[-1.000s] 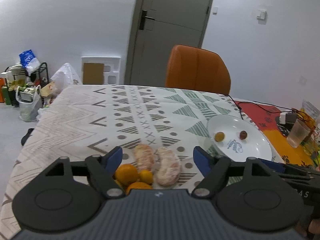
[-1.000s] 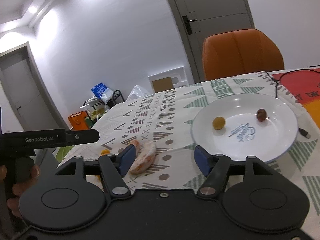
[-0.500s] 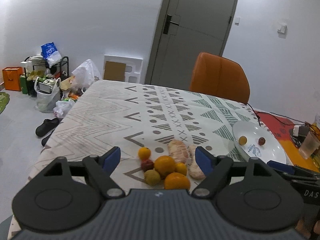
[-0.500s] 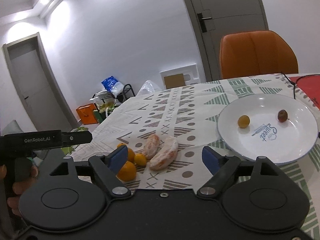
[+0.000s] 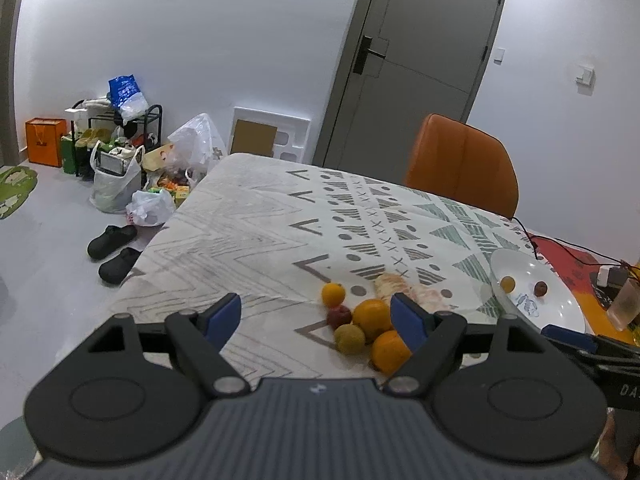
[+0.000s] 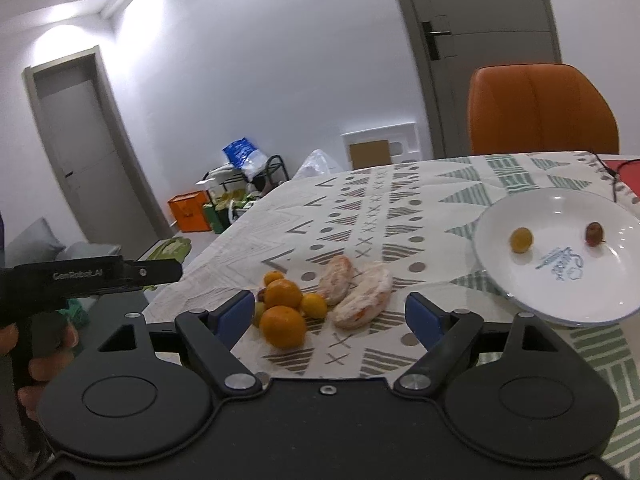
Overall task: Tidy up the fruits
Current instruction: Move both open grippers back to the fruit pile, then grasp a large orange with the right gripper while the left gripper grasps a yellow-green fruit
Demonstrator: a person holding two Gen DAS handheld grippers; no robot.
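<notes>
A pile of fruit lies on the patterned tablecloth: oranges (image 5: pixel 370 314) (image 6: pixel 283 326), a small red fruit (image 5: pixel 339 315), a yellow-green fruit (image 5: pixel 349 339) and two peeled pieces (image 6: pixel 362 297) (image 5: pixel 394 283). A white plate (image 6: pixel 600 292) (image 5: pixel 560 308) to the right holds a yellow fruit (image 6: pixel 521 239) and a dark red fruit (image 6: pixel 594 233). My left gripper (image 5: pixel 316 318) is open and empty, above the near table edge, left of the pile. My right gripper (image 6: pixel 330 314) is open and empty, just in front of the pile.
An orange chair (image 5: pixel 462 164) stands at the table's far side. A cable (image 5: pixel 560 242), a plastic cup (image 5: pixel 624 304) and a red mat lie right of the plate. Bags, shoes (image 5: pixel 114 248) and a rack clutter the floor at left.
Both grippers have pulled back and swung left. More of the fruit pile and the table's left side has come into view. Both grippers stay open.
</notes>
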